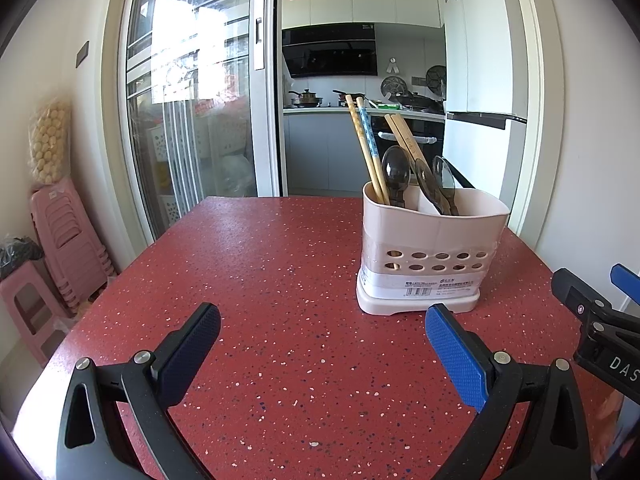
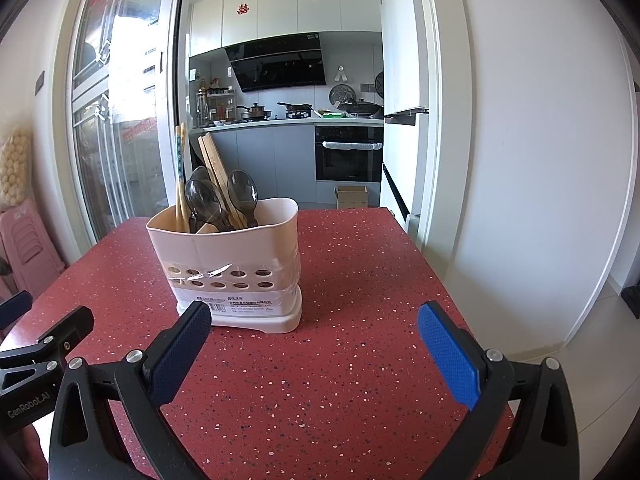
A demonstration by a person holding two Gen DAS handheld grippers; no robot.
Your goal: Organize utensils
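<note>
A pale pink utensil holder (image 1: 432, 240) with a row of holes stands upright on the red speckled table (image 1: 280, 280). In it stand wooden chopsticks (image 1: 366, 148) and dark translucent spoons (image 1: 396, 174). The holder (image 2: 232, 252), chopsticks (image 2: 181, 176) and spoons (image 2: 242, 192) also show in the right wrist view. My left gripper (image 1: 322, 320) is open and empty, low over the table, to the near left of the holder. My right gripper (image 2: 314, 326) is open and empty, just in front of the holder, its left finger near the base.
Stacked pink stools (image 1: 68, 248) stand by the wall left of the table. A glass sliding door (image 1: 192, 92) and the kitchen lie beyond the far edge. The table's right edge (image 2: 440, 280) drops to the floor beside a white wall.
</note>
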